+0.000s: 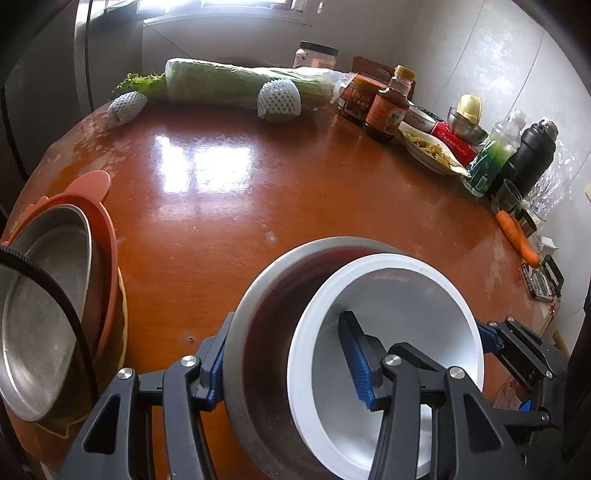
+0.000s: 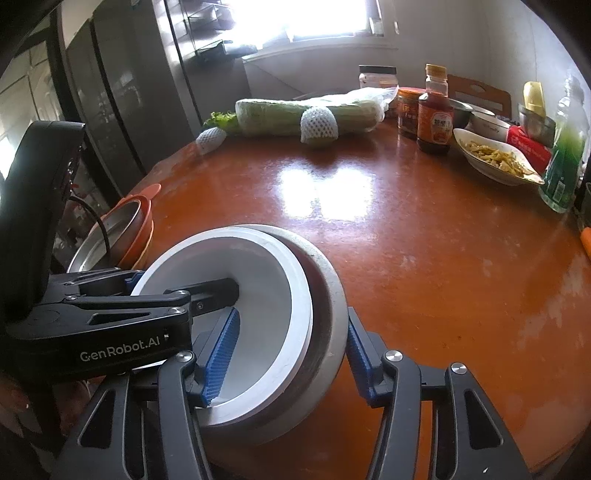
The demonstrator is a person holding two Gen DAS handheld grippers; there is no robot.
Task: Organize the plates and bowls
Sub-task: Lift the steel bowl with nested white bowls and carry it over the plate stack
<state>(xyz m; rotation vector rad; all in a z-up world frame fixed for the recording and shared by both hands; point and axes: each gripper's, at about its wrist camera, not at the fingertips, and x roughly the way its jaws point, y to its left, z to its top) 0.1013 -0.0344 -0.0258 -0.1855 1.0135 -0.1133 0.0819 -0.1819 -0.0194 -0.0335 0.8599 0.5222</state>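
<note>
Jaws clamp nested bowls (image 2: 288, 332); "GenRobot.AI" readable.

A big round table (image 1: 258, 177) with a shiny orange-brown top fills the room's middle. A bright window (image 2: 306, 18) at twelve o'clock throws white light onto it. A tall dark fridge (image 2: 122, 92) stands at ten o'clock. Pale grey walls (image 1: 498, 55) rise at two o'clock.

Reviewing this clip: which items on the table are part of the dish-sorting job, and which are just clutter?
Job: white bowl nested in steel bowl; stacked plates.

Clutter: cabbage, sauce bottle, food dish, green bottle, black flask, carrot.
</note>
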